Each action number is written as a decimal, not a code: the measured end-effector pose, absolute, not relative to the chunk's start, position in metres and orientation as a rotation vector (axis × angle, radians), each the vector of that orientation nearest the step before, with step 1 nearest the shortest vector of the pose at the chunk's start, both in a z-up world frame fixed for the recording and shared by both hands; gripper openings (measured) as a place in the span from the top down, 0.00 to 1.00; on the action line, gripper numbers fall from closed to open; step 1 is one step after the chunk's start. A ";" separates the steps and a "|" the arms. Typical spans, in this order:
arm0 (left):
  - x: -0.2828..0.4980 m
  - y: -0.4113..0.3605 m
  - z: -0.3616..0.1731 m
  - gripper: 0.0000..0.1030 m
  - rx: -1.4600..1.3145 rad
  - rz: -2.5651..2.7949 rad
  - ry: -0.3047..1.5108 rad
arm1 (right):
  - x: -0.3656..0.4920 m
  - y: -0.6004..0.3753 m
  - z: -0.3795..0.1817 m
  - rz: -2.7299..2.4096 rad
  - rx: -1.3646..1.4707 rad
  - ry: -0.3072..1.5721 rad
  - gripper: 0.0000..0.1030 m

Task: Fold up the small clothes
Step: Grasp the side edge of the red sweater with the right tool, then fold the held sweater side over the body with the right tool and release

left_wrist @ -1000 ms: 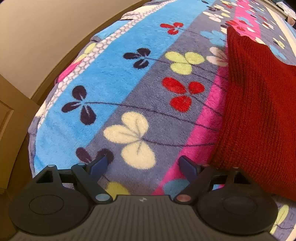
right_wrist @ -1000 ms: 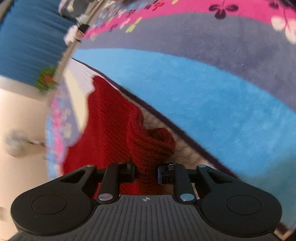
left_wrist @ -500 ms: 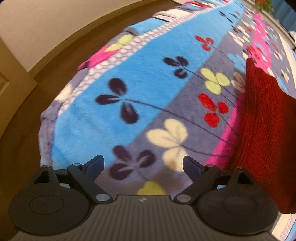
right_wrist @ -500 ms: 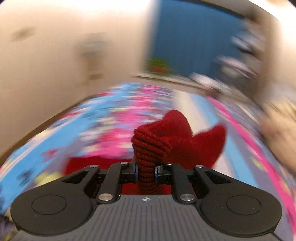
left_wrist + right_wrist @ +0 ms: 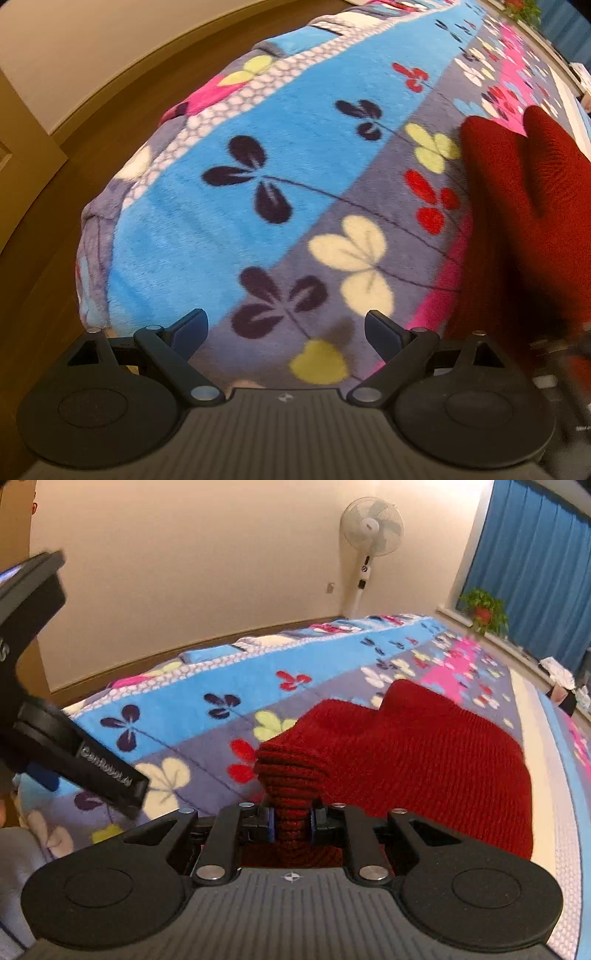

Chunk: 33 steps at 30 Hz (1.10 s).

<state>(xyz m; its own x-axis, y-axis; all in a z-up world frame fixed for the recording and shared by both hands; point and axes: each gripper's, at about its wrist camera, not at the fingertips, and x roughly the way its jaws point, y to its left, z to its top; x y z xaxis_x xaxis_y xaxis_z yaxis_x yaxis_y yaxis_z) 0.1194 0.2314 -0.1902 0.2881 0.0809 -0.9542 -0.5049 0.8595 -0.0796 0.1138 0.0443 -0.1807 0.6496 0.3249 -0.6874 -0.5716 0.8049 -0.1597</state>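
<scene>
A red knit garment [image 5: 424, 760] lies on the flowered blanket [image 5: 207, 686] of a bed. My right gripper [image 5: 291, 821] is shut on a bunched ribbed end of the garment [image 5: 291, 771] and holds it up above the rest of the cloth. In the left wrist view the garment [image 5: 524, 221] fills the right side. My left gripper [image 5: 286, 326] is open and empty above the blanket [image 5: 258, 155], just left of the garment. Its body also shows at the left of the right wrist view [image 5: 74, 753].
The bed's near corner and wood floor [image 5: 74, 155] lie to the left. A standing fan [image 5: 371, 528] is by the far wall. A potted plant [image 5: 482, 607] and blue curtains [image 5: 535, 572] are at the right, beyond the bed.
My right gripper has swung round and lifted the bunched end, bringing it over the garment. My left gripper stayed open and drew back towards the bed's corner.
</scene>
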 end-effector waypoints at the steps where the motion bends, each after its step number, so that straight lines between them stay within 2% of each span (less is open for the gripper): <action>1: 0.120 0.229 -0.188 0.08 -0.395 0.402 1.220 | 0.115 0.041 -0.188 0.538 -0.384 0.735 0.67; 3: 0.121 0.224 -0.184 0.08 -0.373 0.395 1.214 | 0.106 0.037 -0.192 0.575 -0.396 0.715 0.64; 6: 0.123 0.216 -0.171 0.08 -0.387 0.358 1.189 | 0.101 0.019 -0.167 0.682 -0.227 0.788 0.44; 9: 0.125 0.200 -0.149 0.08 -0.383 0.306 1.141 | 0.087 -0.021 -0.127 0.651 -0.051 0.732 0.44; 12: 0.130 0.176 -0.130 0.08 -0.366 0.236 1.103 | 0.081 -0.068 -0.106 0.425 -0.028 0.614 0.46; 14: 0.138 0.157 -0.127 0.08 -0.359 0.192 1.097 | 0.090 -0.088 -0.110 0.283 -0.108 0.597 0.53; 15: 0.144 0.146 -0.129 0.08 -0.338 0.183 1.107 | 0.098 -0.093 -0.118 0.249 -0.150 0.635 0.66; 18: 0.164 0.121 -0.155 0.08 -0.257 0.222 1.175 | 0.109 -0.093 -0.164 0.285 -0.211 0.821 0.75; 21: 0.163 0.129 -0.188 0.00 -0.277 0.276 1.244 | 0.091 -0.088 -0.186 0.300 -0.261 0.822 0.75; 24: 0.147 0.141 -0.178 0.00 -0.358 0.257 1.229 | 0.081 -0.095 -0.166 0.335 -0.202 0.831 0.74; 26: 0.136 0.136 -0.162 0.01 -0.318 0.268 1.227 | 0.070 -0.108 -0.141 0.355 -0.155 0.817 0.69; 28: 0.125 0.130 -0.145 0.01 -0.281 0.265 1.208 | 0.055 -0.119 -0.117 0.350 -0.145 0.772 0.42; 30: 0.106 0.122 -0.127 0.01 -0.270 0.256 1.185 | 0.039 -0.130 -0.097 0.334 -0.106 0.747 0.29; 33: 0.081 0.109 -0.103 0.01 -0.230 0.260 1.146 | 0.006 -0.141 -0.071 0.337 -0.053 0.737 0.22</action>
<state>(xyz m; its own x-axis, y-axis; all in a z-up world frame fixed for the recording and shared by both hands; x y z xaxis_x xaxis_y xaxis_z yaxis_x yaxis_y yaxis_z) 0.0808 0.1091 -0.1030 0.3881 0.0850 -0.9177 -0.3188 0.9467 -0.0471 0.0059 -0.1406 -0.0706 0.6895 0.2827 -0.6668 -0.3196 0.9450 0.0702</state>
